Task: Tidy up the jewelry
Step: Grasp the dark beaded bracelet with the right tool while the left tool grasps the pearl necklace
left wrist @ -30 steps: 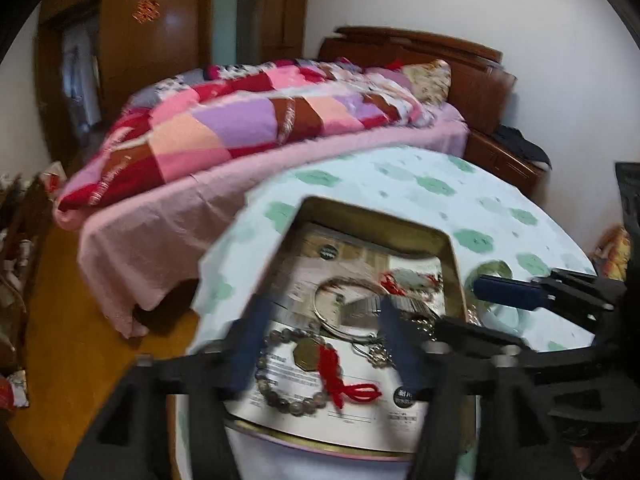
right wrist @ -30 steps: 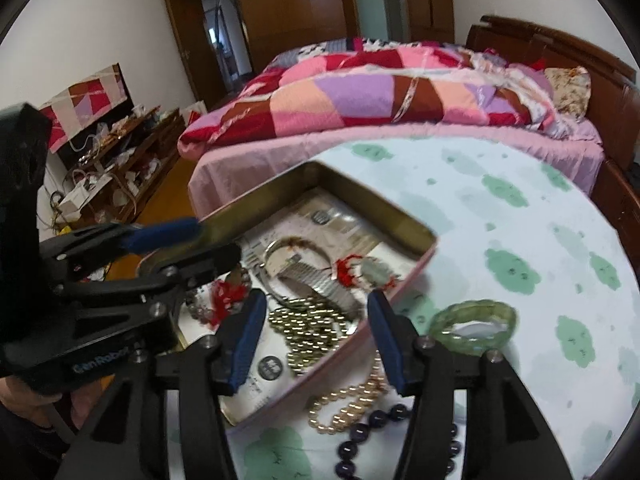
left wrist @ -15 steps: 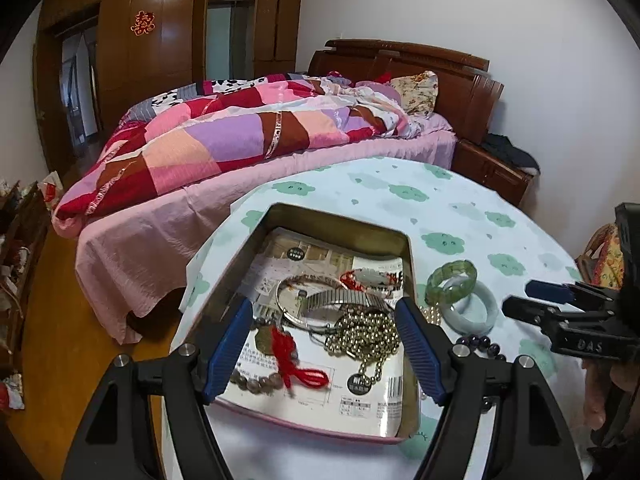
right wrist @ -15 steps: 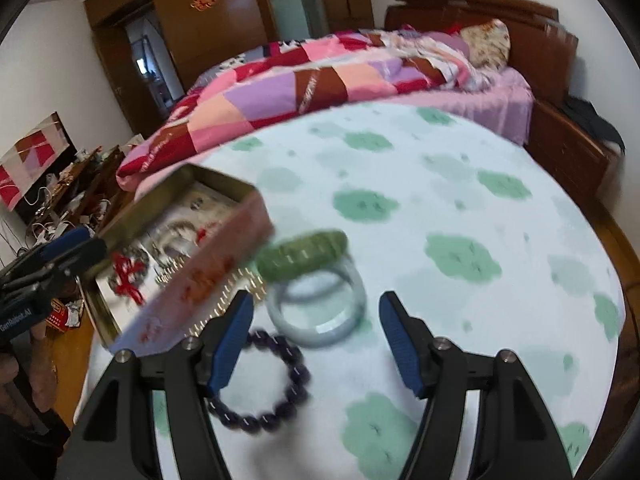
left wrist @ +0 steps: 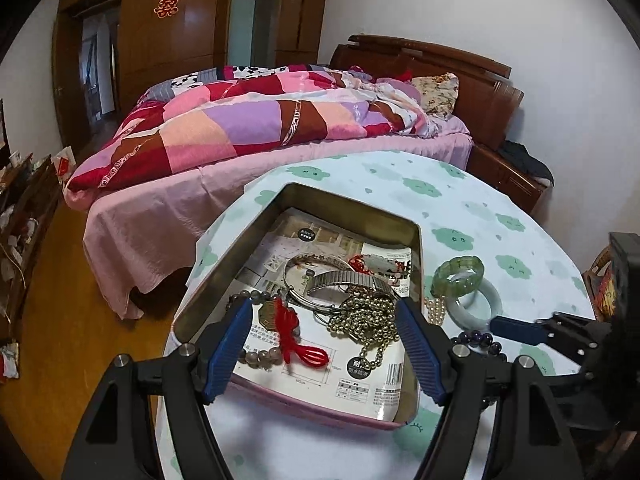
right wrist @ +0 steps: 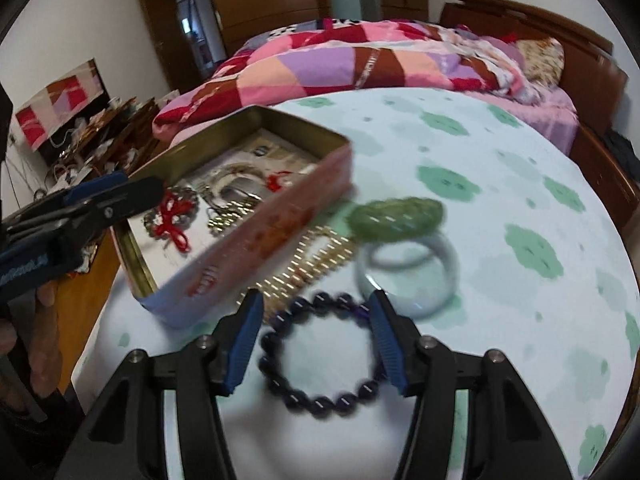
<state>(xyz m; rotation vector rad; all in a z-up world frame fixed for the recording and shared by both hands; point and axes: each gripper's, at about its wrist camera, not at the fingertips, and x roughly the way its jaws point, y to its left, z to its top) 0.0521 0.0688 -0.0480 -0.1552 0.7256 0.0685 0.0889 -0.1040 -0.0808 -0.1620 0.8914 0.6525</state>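
Note:
An open tin (left wrist: 352,204) with a pink outer wall (right wrist: 256,240) holds a gold bead chain (left wrist: 368,316), a metal watch band (left wrist: 344,280), a red knotted charm (left wrist: 292,332) and bead bracelets. My left gripper (left wrist: 322,312) hangs open above the tin's near end with nothing held. Right of the tin lie a pearl strand (right wrist: 304,264), a green bracelet (right wrist: 396,216), a pale jade bangle (right wrist: 448,272) and a dark purple bead bracelet (right wrist: 320,400). My right gripper (right wrist: 314,300) is low over the purple bracelet. Its jaws are closing with the bracelet between them, the pads not visibly pressing.
The round table (right wrist: 480,160) has a white cloth with green patches; its edge drops off just left of the tin. A bed with a patchwork quilt (left wrist: 280,120) stands behind it. A person's hand (right wrist: 40,320) holds the left gripper at the left.
The right gripper swung right, away from the tin, and came down over the purple bracelet. The left gripper drew back a little from the tin and its jaws stand slightly wider.

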